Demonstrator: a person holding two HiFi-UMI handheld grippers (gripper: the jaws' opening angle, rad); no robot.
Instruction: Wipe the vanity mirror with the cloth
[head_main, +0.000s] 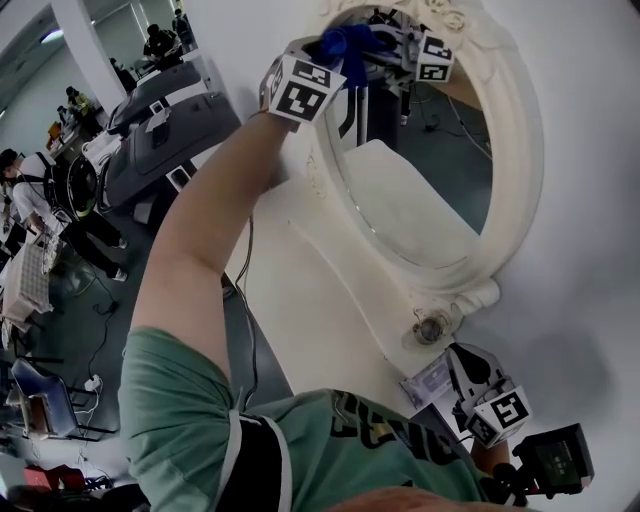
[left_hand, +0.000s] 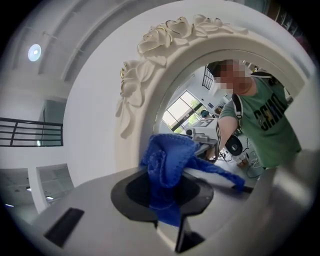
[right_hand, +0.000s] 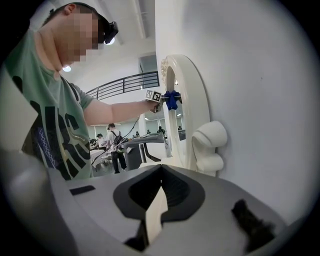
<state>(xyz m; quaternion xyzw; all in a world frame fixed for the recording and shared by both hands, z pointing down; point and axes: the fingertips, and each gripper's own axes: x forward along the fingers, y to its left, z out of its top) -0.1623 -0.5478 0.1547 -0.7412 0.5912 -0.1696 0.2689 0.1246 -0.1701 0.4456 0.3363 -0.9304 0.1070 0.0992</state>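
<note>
Your left gripper (head_main: 342, 48) is at the top of the mirror glass (head_main: 420, 200); below it the glass lies open to you. The raised carved frame (head_main: 520, 130) rings it, with the wall (head_main: 590, 330) close behind. Your right gripper (head_main: 455, 385) sits low beside the frame's scrolled foot (right_hand: 212, 145), an obstacle on that side.

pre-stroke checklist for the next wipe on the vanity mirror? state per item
1. Cloth gripped: ok. The left claw has its jaws pinched on the blue cloth.
2. Cloth on the glass: cannot tell. It sits at the top of the mirror, but contact is not resolvable.
3. Cloth spread flat: not ok. It is bunched, with a tail trailing to one side.
4. Right claw clear of the glass: ok. It is low, near the mirror's foot.
5. Right claw bracing the mirror: not ok. Its jaws are together with nothing between them.
</note>
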